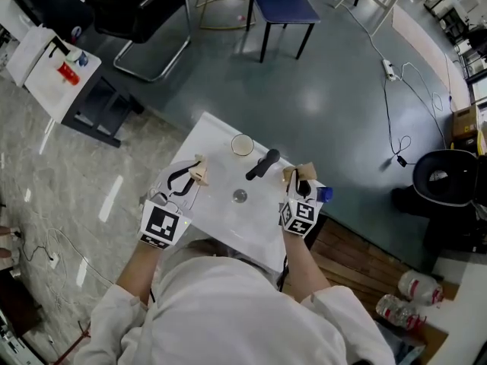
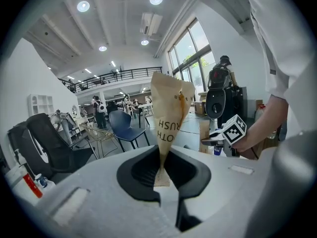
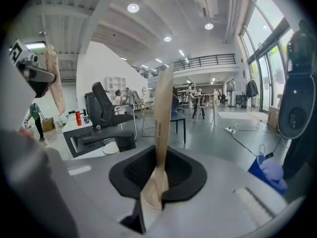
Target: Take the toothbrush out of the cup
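Observation:
On the white table [image 1: 221, 226] stands a clear cup [image 1: 242, 144], with a dark elongated object [image 1: 262, 164] lying just right of it and a small clear round item [image 1: 240, 197] nearer me. My left gripper [image 1: 199, 172] [image 2: 163, 168] is shut on a tan paper wrapper [image 2: 168, 108] with toothbrush lettering, held above the table's left part. My right gripper [image 1: 299, 175] [image 3: 156, 182] is shut on a narrow tan paper strip [image 3: 162, 113] over the table's right edge. The two paper pieces are apart. Nothing shows inside the cup.
A blue item [image 1: 324, 195] sits by my right hand. Beyond the table stand a blue chair [image 1: 280, 6] and a black office chair [image 1: 144, 17]. A white side table [image 1: 46, 78] with a red bottle is far left. A black bin [image 1: 449, 177] and cables lie on the floor at right.

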The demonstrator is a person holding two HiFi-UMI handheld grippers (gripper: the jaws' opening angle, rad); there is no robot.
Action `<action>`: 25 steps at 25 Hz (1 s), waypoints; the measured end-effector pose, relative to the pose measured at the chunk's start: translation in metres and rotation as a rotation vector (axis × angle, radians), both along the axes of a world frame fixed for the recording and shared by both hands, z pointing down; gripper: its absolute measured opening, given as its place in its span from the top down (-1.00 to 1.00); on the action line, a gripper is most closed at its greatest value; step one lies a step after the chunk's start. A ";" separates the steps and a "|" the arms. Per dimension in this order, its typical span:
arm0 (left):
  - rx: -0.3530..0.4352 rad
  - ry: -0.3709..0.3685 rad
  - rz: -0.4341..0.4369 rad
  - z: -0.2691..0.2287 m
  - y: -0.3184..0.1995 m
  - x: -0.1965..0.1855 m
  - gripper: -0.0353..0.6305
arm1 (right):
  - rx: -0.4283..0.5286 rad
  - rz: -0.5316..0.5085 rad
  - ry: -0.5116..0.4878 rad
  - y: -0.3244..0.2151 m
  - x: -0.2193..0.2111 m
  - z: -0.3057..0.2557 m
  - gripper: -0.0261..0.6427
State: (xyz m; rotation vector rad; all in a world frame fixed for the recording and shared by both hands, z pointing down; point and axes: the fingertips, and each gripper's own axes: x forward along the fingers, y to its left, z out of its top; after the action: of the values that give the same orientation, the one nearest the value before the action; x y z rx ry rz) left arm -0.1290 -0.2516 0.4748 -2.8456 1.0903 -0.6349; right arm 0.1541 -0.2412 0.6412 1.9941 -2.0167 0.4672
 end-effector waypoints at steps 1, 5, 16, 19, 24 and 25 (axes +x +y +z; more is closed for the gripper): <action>0.000 0.002 0.003 0.000 0.000 0.002 0.81 | 0.010 -0.014 0.013 0.001 -0.001 -0.005 0.81; -0.006 0.014 0.012 0.003 0.001 0.008 0.81 | 0.043 -0.059 0.060 0.008 -0.007 -0.023 0.81; -0.005 0.048 0.035 0.004 0.000 0.032 0.81 | 0.127 -0.168 0.105 0.028 -0.019 -0.082 0.80; -0.007 0.053 0.040 0.004 0.002 0.040 0.81 | 0.146 -0.193 0.102 0.035 -0.022 -0.097 0.80; -0.009 0.066 0.045 0.005 0.007 0.049 0.81 | 0.170 -0.237 0.093 0.046 -0.031 -0.119 0.79; -0.009 0.068 0.046 0.005 0.008 0.051 0.81 | 0.174 -0.245 0.091 0.048 -0.033 -0.122 0.79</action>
State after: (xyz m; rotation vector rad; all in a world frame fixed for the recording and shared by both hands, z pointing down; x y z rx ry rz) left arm -0.0778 -0.2439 0.4795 -2.9105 1.0306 -0.5457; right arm 0.1211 -0.1929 0.5187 1.7879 -2.2709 0.1503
